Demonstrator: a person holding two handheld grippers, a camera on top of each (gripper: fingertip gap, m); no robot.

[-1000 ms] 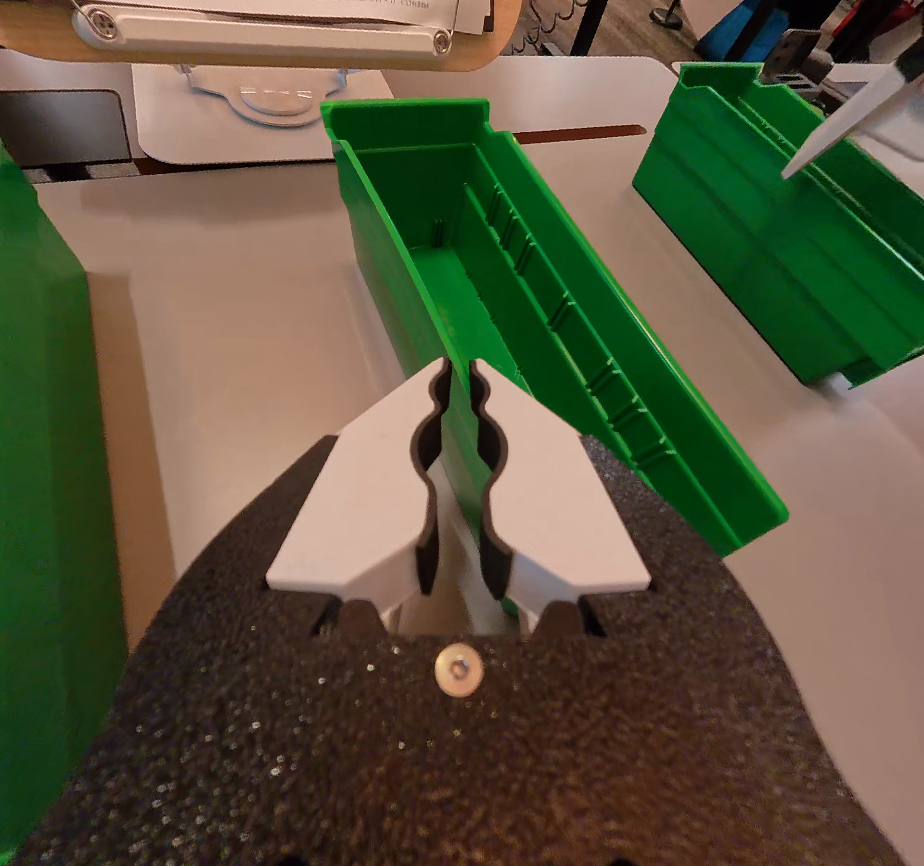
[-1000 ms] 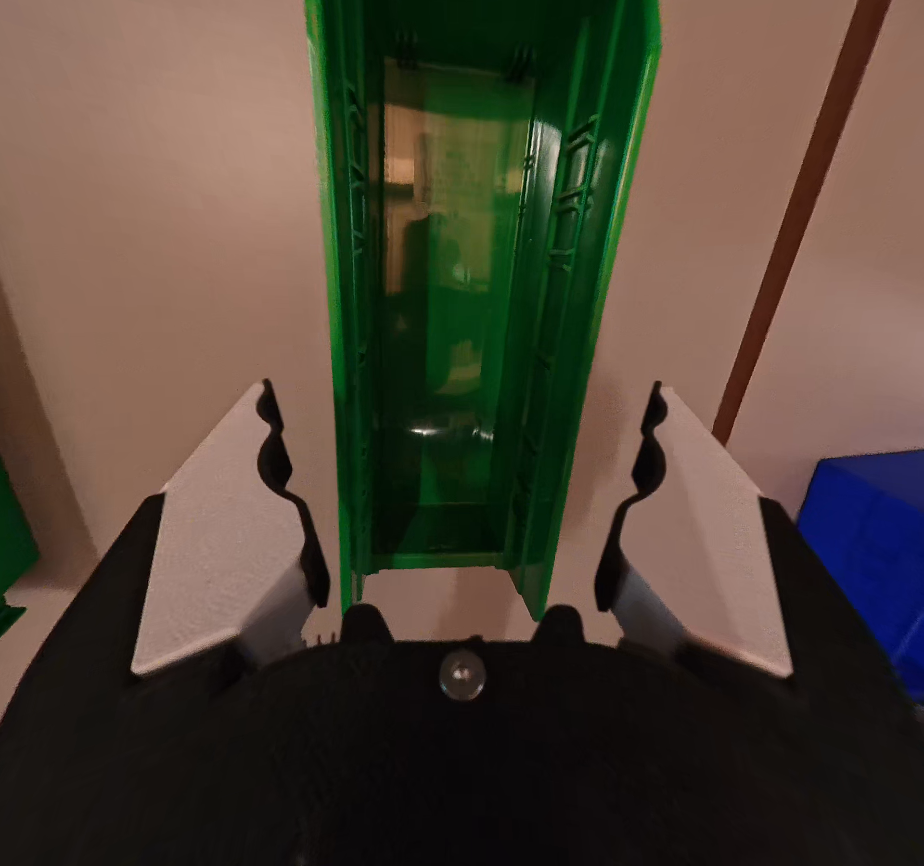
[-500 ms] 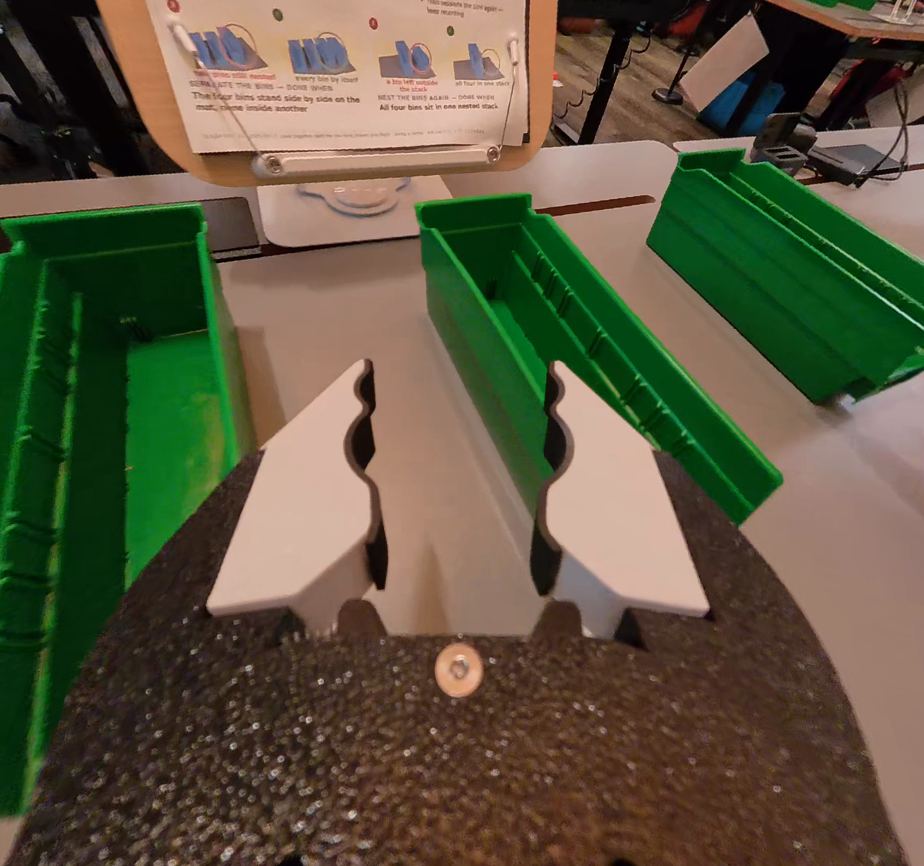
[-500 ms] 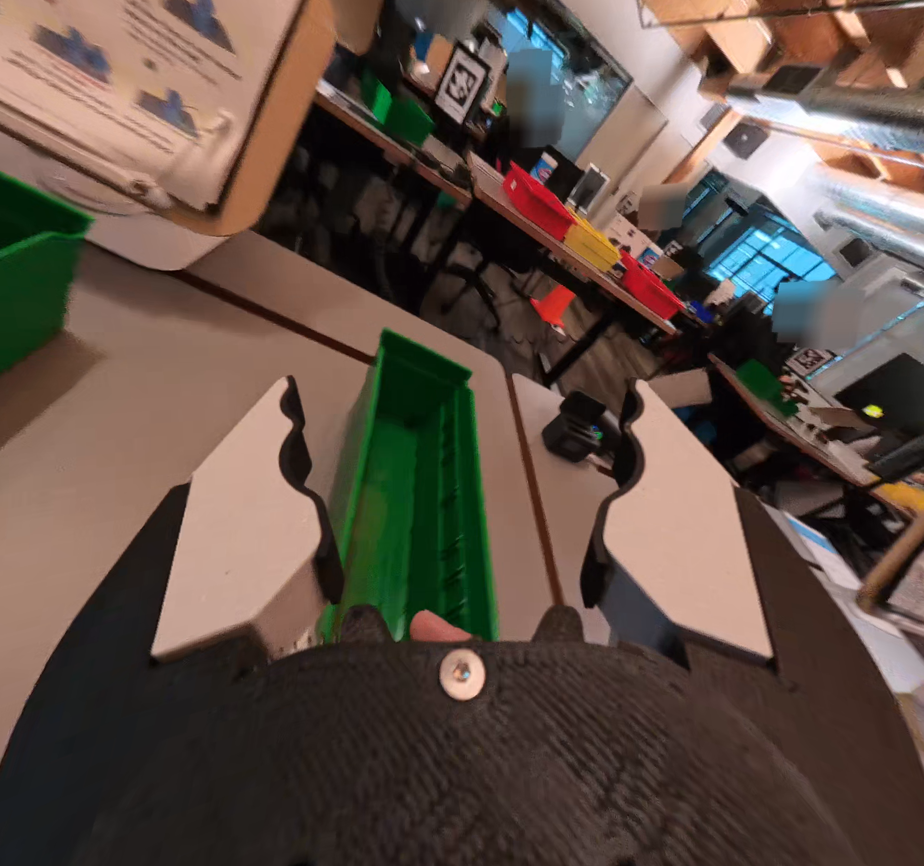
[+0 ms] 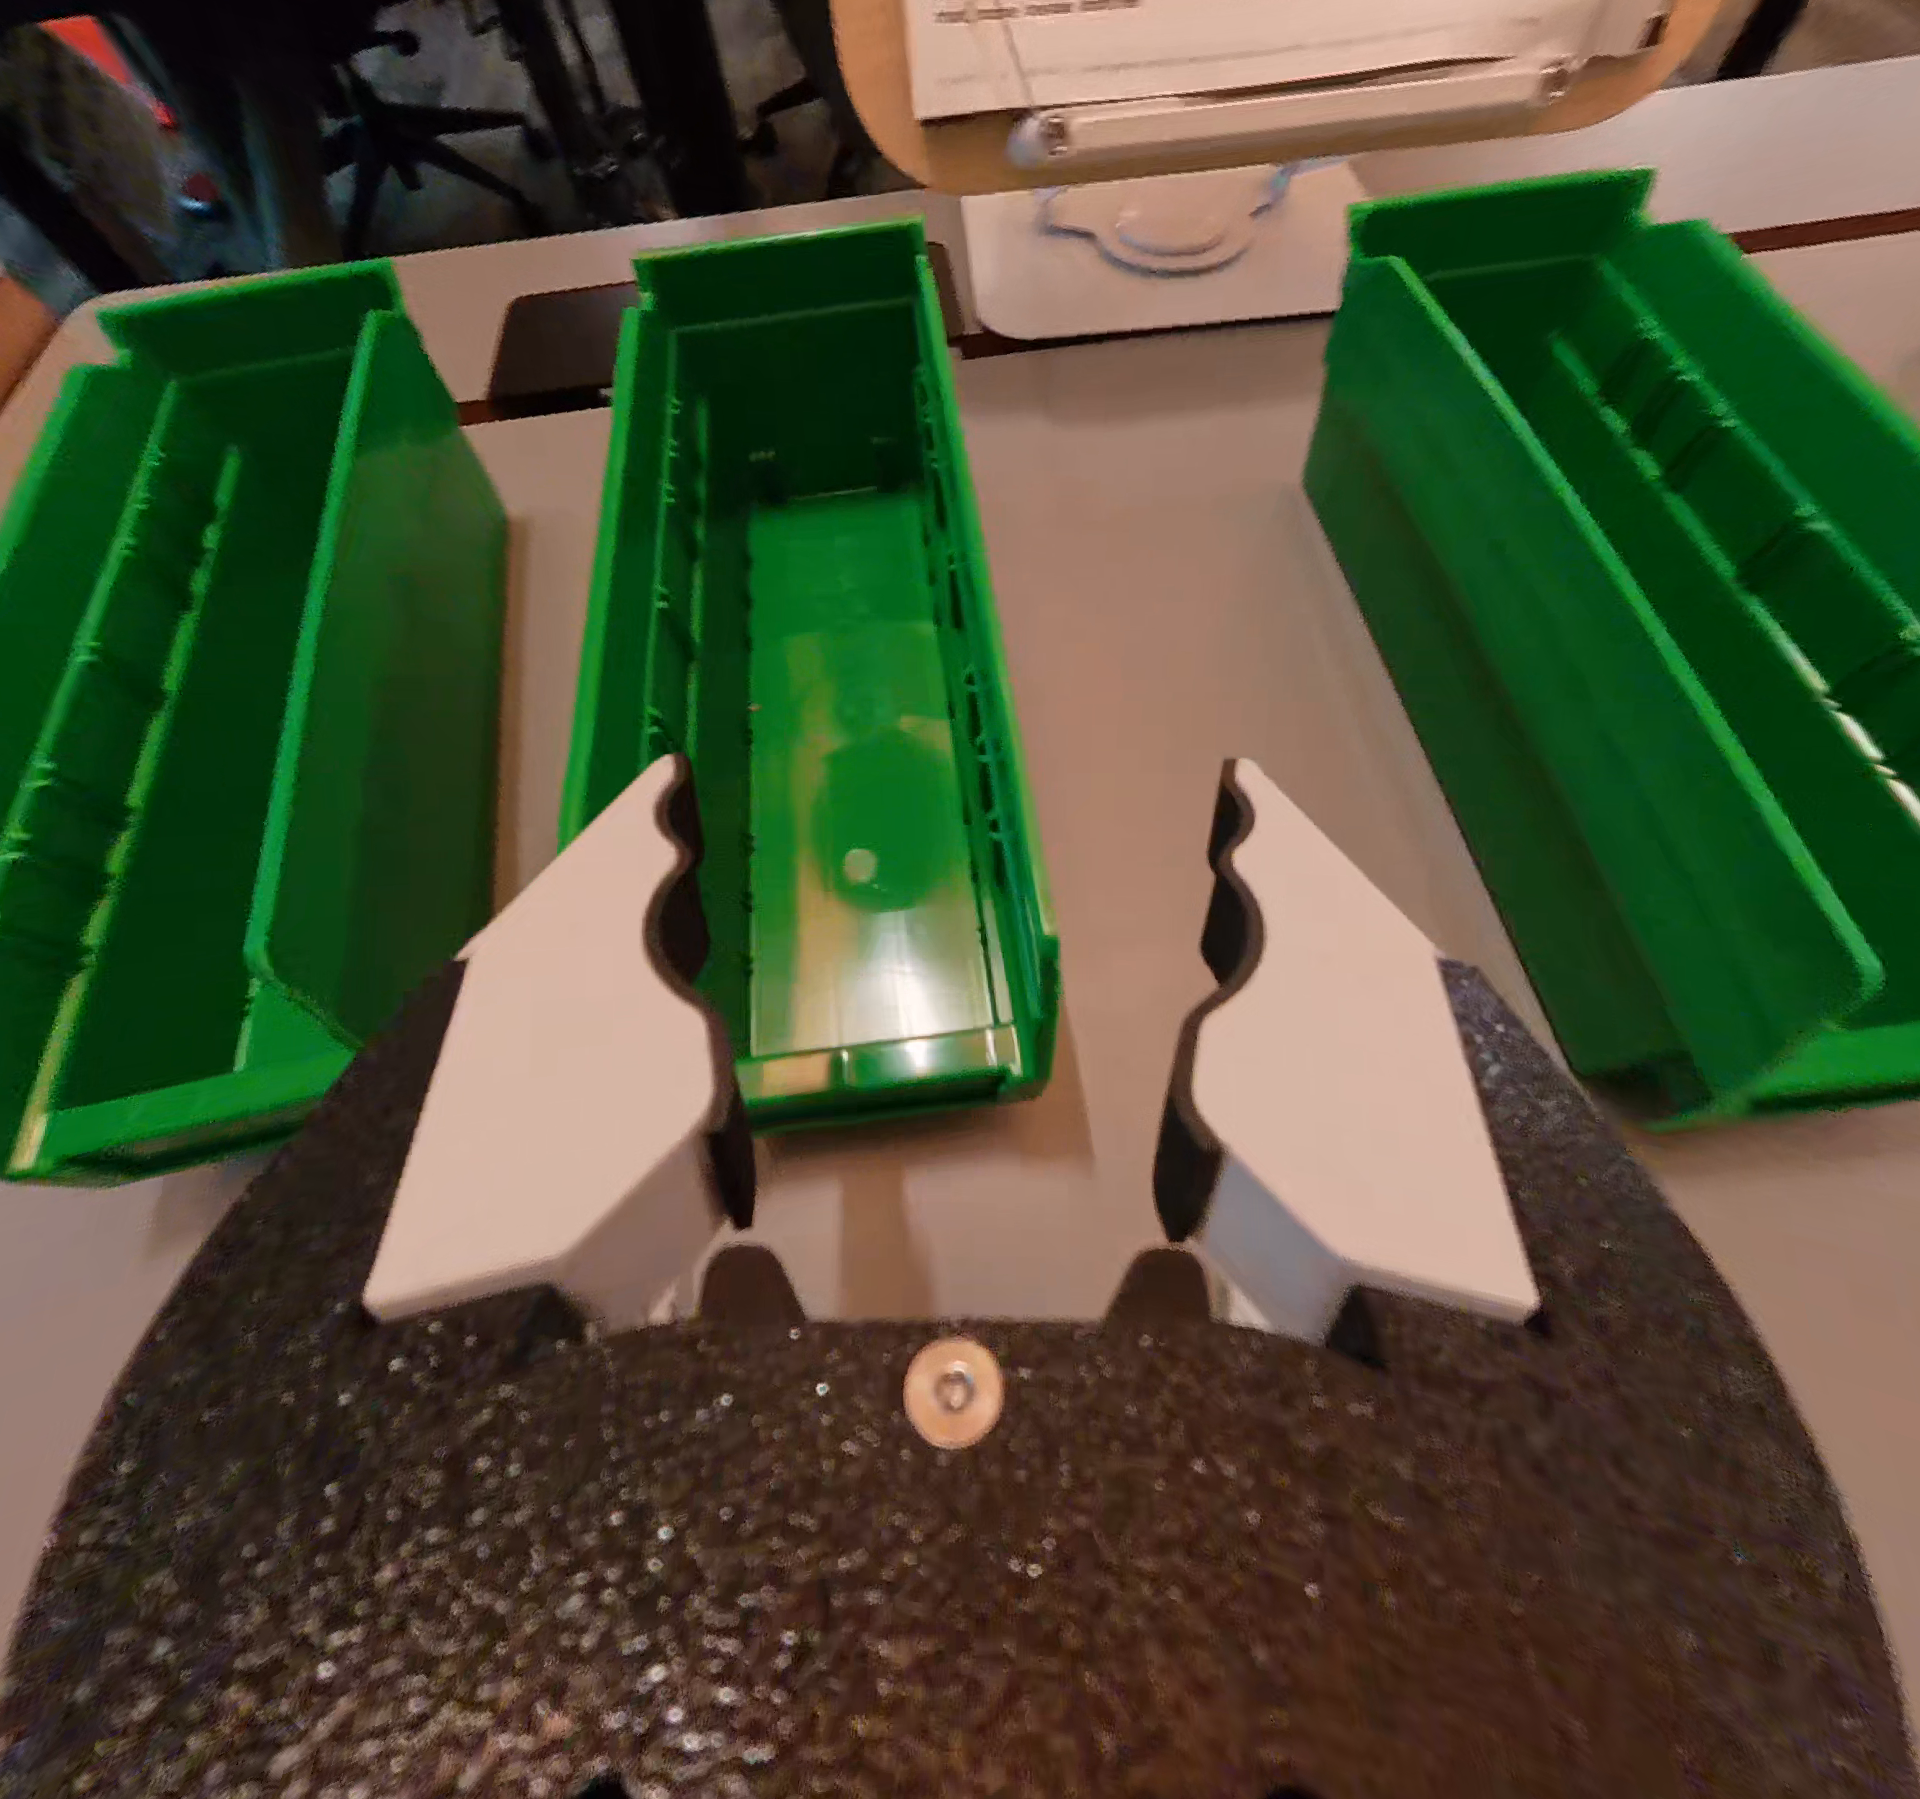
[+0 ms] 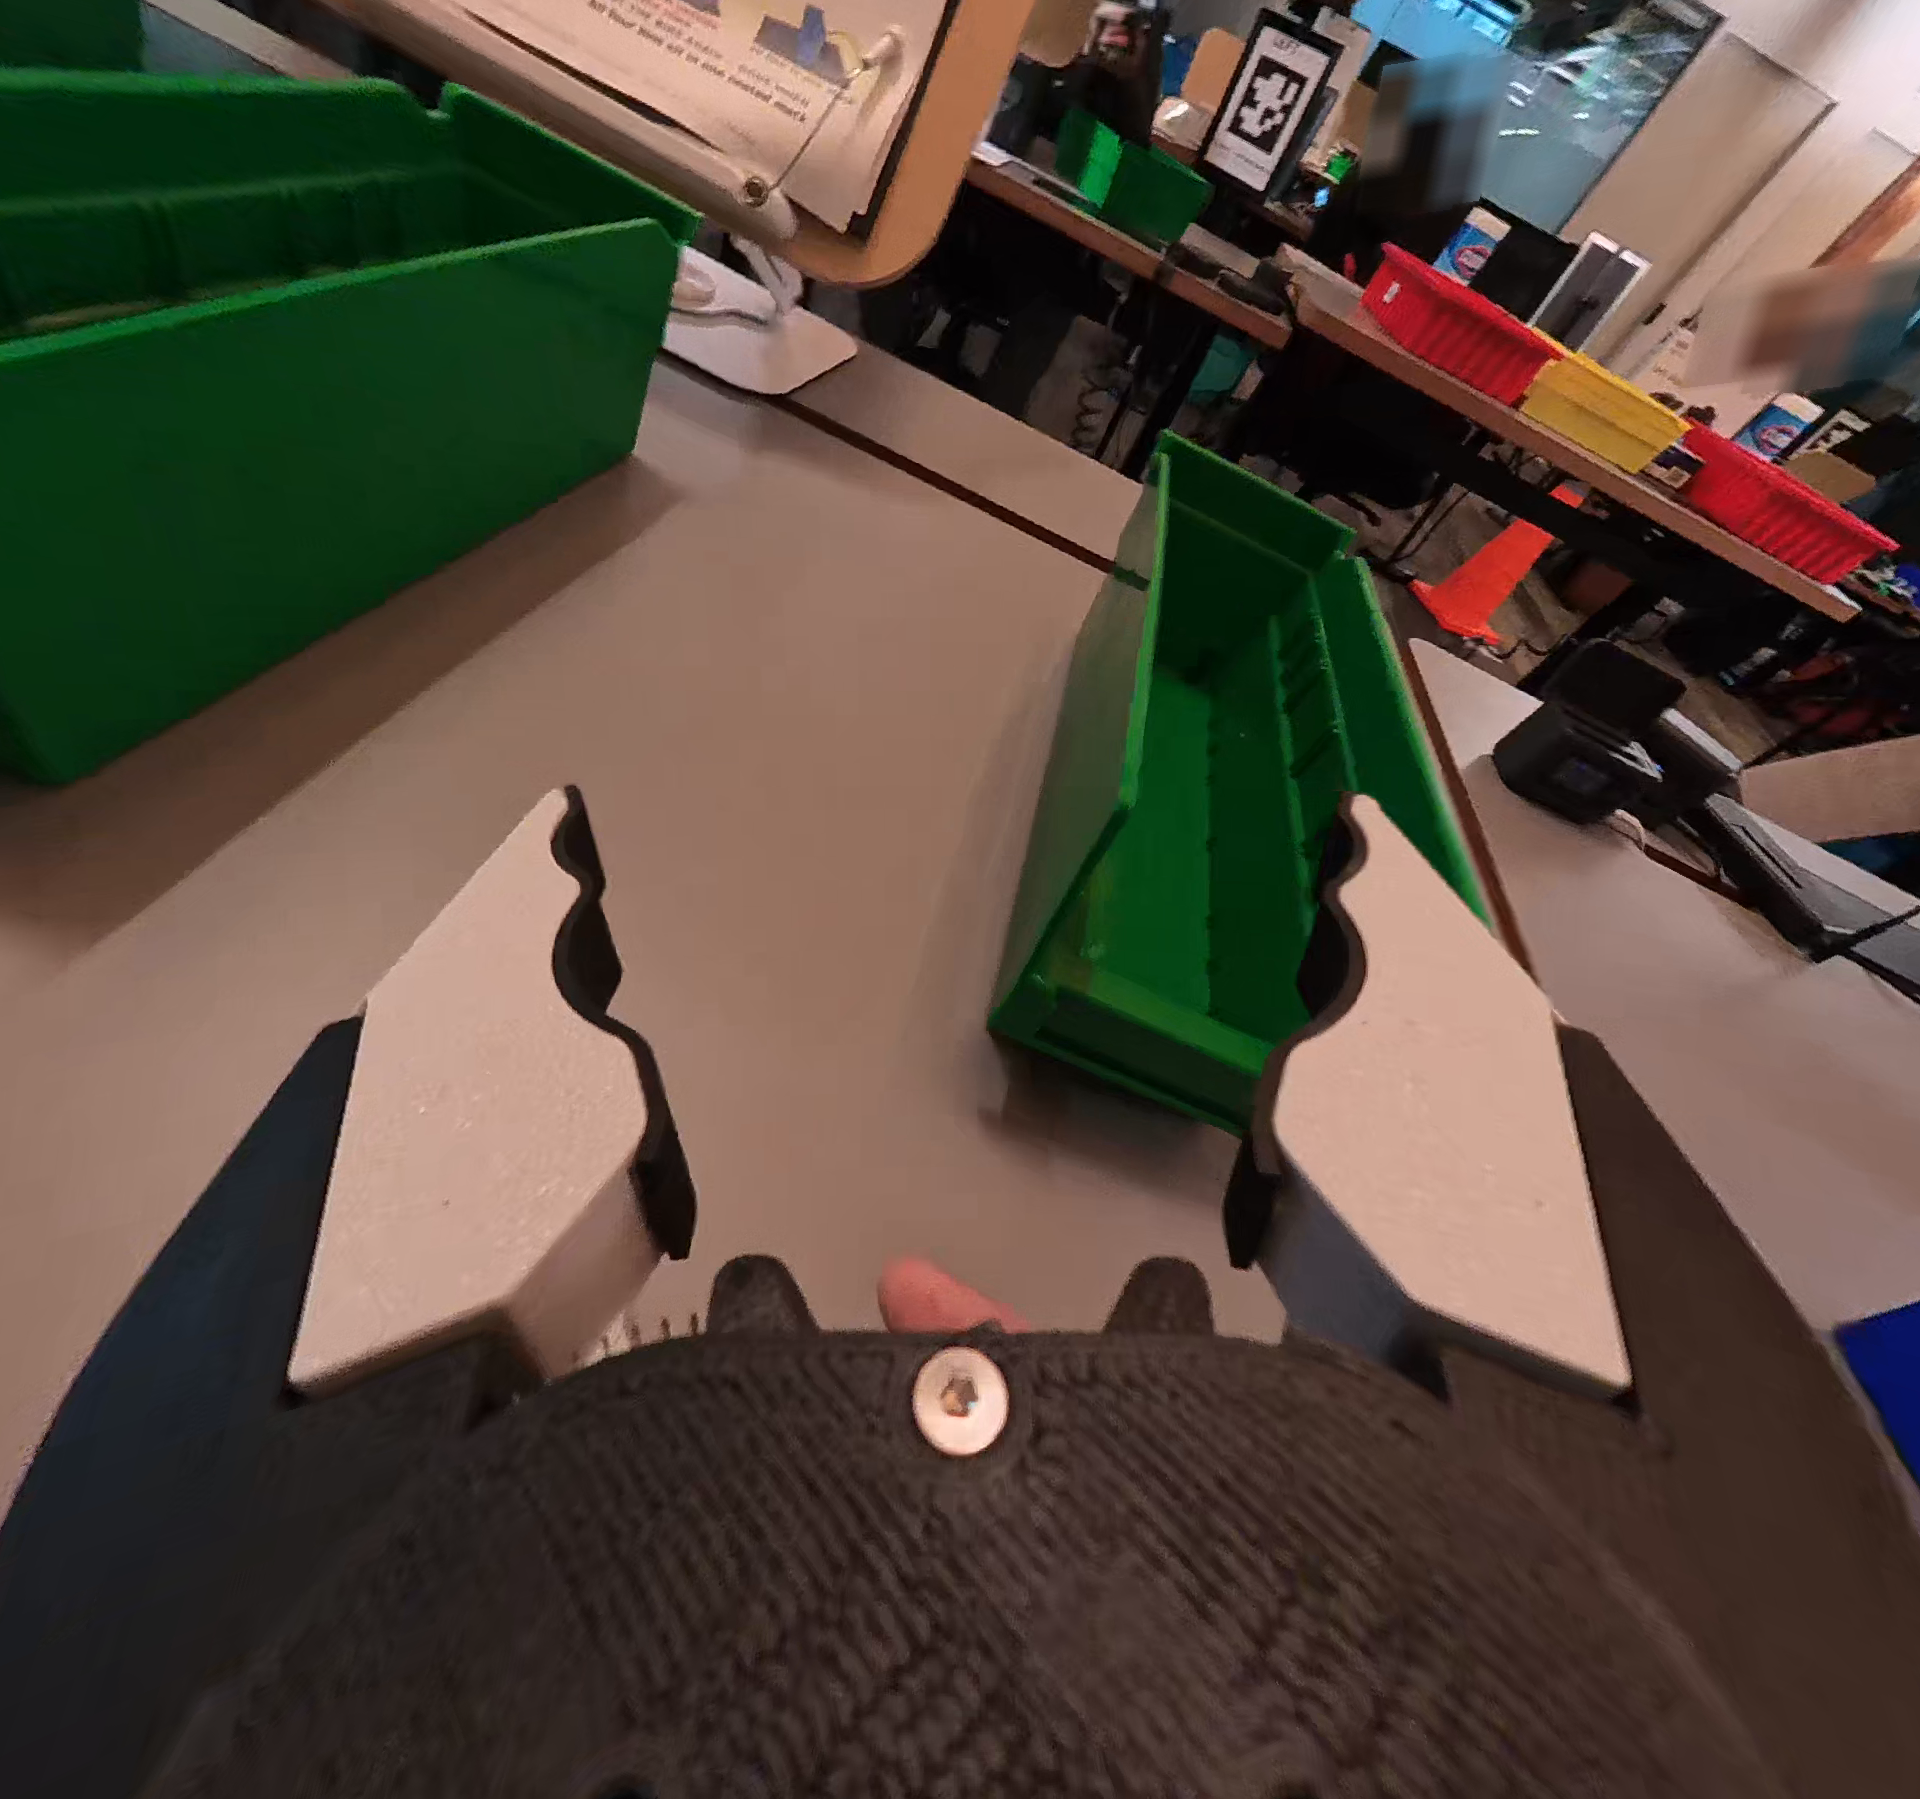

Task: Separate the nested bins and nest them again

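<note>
Left wrist view: grey table [image 5: 1164, 606] across the whole frame, three green bins side by side and apart on it. Left bin [image 5: 343, 669] at 10 o'clock, middle bin [image 5: 862, 710] at 12 o'clock, right bin [image 5: 1558, 669] at 2 o'clock, all open side up and bare inside. Wooden clipboard stand [image 5: 1247, 118] with a printed sheet at 1 o'clock, behind the gap between middle and right bins. Left tongs [image 5: 956, 783] spread wide with nothing between them, hovering over the near end of the middle bin, one tip overlapping its left wall in the picture, contact not discernible.

Right wrist view: same table [image 6: 831, 710], large green bin [image 6: 312, 450] at 10 o'clock, narrower fourth bin [image 6: 1195, 814] at 1 o'clock, lying by the table's far right edge, well apart from the others. Right tongs [image 6: 956, 814] parted wide and holding nothing, right tip overlapping that bin's near corner in the picture. Fingertip [image 6: 935, 1297] just visible behind the tongs at 6 o'clock. Red and yellow trays [image 6: 1579, 378] on a far table at 2 o'clock.
</note>
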